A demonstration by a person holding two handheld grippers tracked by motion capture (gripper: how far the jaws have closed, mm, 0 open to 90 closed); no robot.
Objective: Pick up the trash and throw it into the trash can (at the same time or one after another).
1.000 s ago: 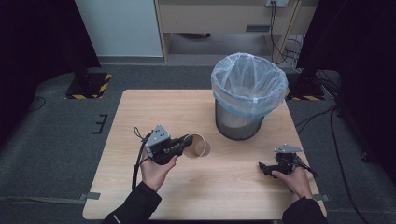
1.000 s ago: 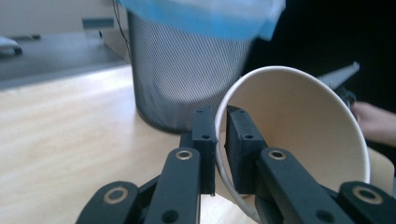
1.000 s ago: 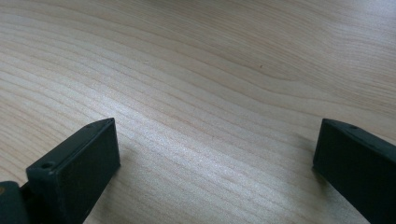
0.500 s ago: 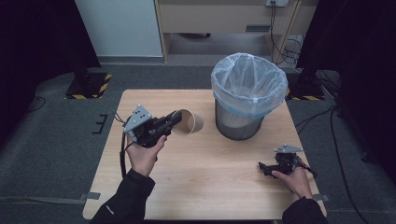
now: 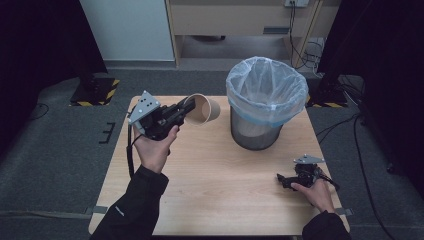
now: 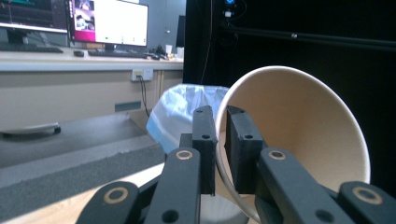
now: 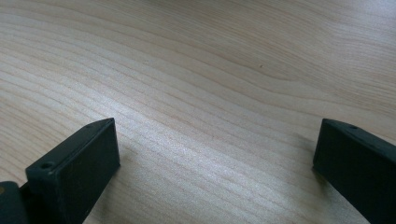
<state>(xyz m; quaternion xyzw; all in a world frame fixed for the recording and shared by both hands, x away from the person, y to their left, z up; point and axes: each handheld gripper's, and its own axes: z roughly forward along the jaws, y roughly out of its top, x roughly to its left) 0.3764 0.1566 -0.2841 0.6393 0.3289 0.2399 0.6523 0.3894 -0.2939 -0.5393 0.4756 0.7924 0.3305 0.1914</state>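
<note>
While we held the left tool (image 5: 186,111) up over the far left part of the bench (image 5: 215,190), its jaws were pinched on the rim of a paper cup (image 5: 204,109), one jaw inside the mouth and one outside against the wall. From the high view the cup lay tipped on its side in the air, its base pointing toward the bin (image 5: 265,100) and its open mouth toward our left hand (image 5: 154,147). It hung just beside the bin's near left edge, apart from it and not over the opening. The left gripper view showed the same grip: the cup's (image 6: 299,135) pale inside sat to the right of the two black jaws, with its thin rim caught between them, and the bin's blue-white liner (image 6: 180,116) stood behind. Our right tool (image 5: 286,181) rested low at the near right corner of the bench, well apart from the cup and the bin. In the right gripper view its jaws stood spread wide, with bare wood grain (image 7: 201,93) between them and nothing in their grip.
</note>
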